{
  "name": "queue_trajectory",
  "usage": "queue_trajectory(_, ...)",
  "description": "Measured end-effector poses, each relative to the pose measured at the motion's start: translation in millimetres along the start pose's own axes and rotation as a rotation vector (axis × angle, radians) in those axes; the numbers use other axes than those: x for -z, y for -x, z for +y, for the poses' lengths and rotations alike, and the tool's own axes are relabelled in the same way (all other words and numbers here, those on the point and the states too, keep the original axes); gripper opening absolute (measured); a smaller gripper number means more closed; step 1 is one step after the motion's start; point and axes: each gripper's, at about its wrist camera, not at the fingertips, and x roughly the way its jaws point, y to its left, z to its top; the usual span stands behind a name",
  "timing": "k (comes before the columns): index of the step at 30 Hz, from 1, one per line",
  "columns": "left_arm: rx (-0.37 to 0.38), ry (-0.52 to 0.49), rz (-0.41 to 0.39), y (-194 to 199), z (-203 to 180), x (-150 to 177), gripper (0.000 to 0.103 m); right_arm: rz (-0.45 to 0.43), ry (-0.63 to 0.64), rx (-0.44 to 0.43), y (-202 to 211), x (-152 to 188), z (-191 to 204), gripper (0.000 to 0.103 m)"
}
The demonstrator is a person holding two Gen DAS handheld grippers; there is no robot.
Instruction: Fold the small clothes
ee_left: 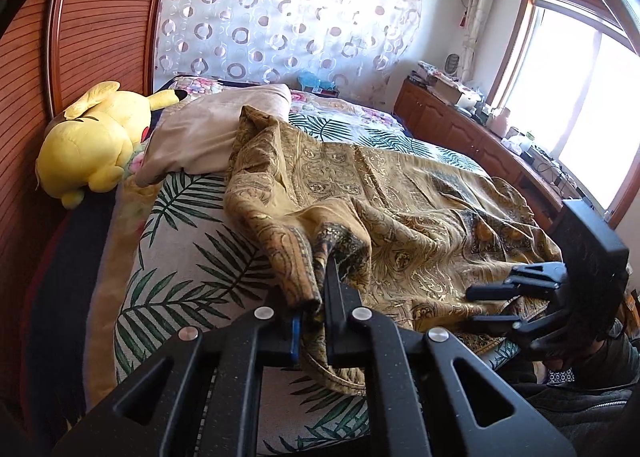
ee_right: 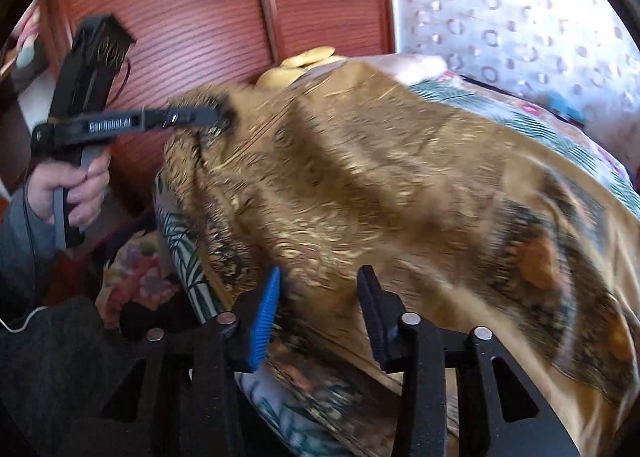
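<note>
Left fingers [ee_left: 316, 297] pinching gold scarf [ee_left: 400, 225], right fingers [ee_right: 320, 321] spread, seemingly just above it.

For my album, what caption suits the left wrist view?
Left tool pinching a golden paisley patterned cloth on a leaf-print bedspread.

Sunlit window [ee_left: 576, 85], wooden wardrobe [ee_left: 92, 17]

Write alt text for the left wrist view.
The left gripper is shut on a bunched edge of the gold paisley-patterned cloth spread over a palm-leaf-print bed cover. The right gripper hovers at right; a yellow plush toy lies behind.
</note>
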Motion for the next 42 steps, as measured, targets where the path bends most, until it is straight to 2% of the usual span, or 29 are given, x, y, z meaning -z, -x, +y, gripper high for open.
queue_trajectory(2,-0.002,0.003,-0.001,0,1,1,0.009,0.016,0.011,0.003,-9,-4,3,0.021)
queue_trajectory(3,-0.003,0.005,-0.003,0,2,1,0.009,0.017,0.013,0.006,-11,-4,4,0.005)
queue_trajectory(9,-0.006,0.026,-0.017,6,7,3,0.009,-0.012,-0.007,-0.095,8,-4,9,0.002)
queue_trajectory(12,-0.002,0.032,-0.019,7,7,4,0.009,-0.028,-0.027,-0.139,15,-5,9,0.003)
queue_trajectory(14,-0.003,0.029,-0.017,8,7,4,0.009,-0.03,-0.034,-0.134,15,-4,8,0.003)
queue_trajectory(29,0.002,0.004,-0.019,6,-5,2,0.009,-0.058,-0.026,-0.037,34,1,17,0.004)
queue_trajectory(32,0.006,-0.007,-0.02,5,-9,0,0.009,-0.062,-0.034,-0.009,38,1,17,0.011)
queue_trajectory(34,0.011,-0.016,-0.021,4,-12,-2,0.009,-0.073,-0.046,0.005,43,1,17,0.026)
queue_trajectory(36,0.018,-0.029,-0.025,2,-19,-6,0.009,-0.088,-0.051,0.016,49,1,17,0.033)
queue_trajectory(42,0.075,-0.11,-0.049,-6,-55,-31,0.009,-0.116,-0.065,0.073,66,9,13,0.034)
